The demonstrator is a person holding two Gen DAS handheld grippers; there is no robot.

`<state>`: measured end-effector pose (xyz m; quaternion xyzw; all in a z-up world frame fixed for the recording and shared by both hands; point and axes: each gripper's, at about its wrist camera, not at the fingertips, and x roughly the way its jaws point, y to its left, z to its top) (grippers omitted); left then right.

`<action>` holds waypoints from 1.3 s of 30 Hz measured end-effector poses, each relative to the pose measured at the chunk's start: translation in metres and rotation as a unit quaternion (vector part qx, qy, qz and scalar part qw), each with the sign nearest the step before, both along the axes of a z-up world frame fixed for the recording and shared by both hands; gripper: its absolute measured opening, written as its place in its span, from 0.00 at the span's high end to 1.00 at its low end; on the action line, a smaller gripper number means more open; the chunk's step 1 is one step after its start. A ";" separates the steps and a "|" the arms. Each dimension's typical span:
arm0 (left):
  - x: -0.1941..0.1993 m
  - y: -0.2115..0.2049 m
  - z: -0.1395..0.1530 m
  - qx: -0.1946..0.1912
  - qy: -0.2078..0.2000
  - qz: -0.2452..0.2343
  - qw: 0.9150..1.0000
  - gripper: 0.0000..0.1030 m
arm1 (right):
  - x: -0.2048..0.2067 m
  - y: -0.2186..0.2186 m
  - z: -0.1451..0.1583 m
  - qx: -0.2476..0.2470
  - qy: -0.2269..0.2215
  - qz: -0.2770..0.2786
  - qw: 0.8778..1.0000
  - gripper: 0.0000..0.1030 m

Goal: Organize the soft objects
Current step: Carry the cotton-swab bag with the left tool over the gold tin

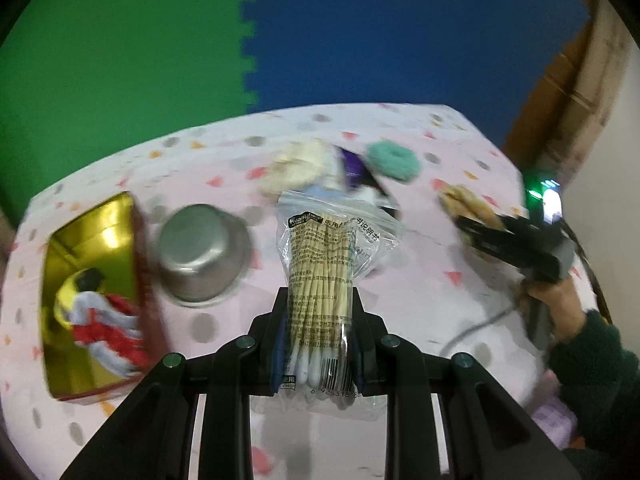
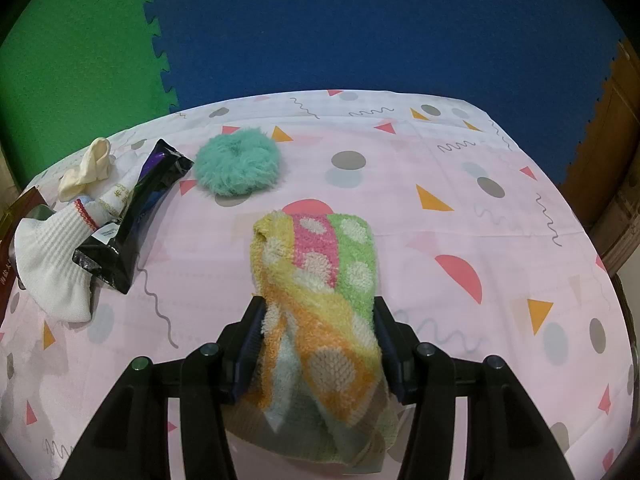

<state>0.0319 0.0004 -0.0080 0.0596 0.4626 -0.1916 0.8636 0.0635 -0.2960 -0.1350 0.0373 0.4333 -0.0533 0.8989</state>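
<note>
Terry towel [image 2: 320, 280] pinched in right hand-held gripper [image 2: 318, 344] above bench [image 2: 460, 184]; left hand-held gripper [image 1: 318, 336] clamps swab bag [image 1: 320, 280]; gold tin [image 1: 80, 240] at nine o'clock; release only once inside.

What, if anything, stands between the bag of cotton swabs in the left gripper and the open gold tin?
Nothing visible blocks it. The left gripper holds the bag of cotton swabs above the tablecloth; the gold tin lies open to its left, and the steel cup stands beside the tin, farther back.

A steel bowl [image 1: 202, 254] stands just beside a gold tin [image 1: 94, 300] on the patterned tablecloth [image 2: 460, 208].
</note>
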 end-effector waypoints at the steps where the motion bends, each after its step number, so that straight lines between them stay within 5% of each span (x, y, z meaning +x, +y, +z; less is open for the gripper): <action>1: 0.004 0.007 0.000 0.003 -0.002 0.009 1.000 0.78 | 0.000 0.000 0.000 0.000 0.000 0.000 1.000 0.48; 17: 0.097 0.154 -0.021 0.063 0.000 0.172 0.983 0.78 | 0.000 0.001 0.000 -0.002 0.001 -0.001 1.000 0.48; 39: 0.163 0.205 -0.080 0.066 0.049 0.181 0.980 0.78 | 0.000 0.003 0.000 -0.010 0.003 -0.002 1.000 0.48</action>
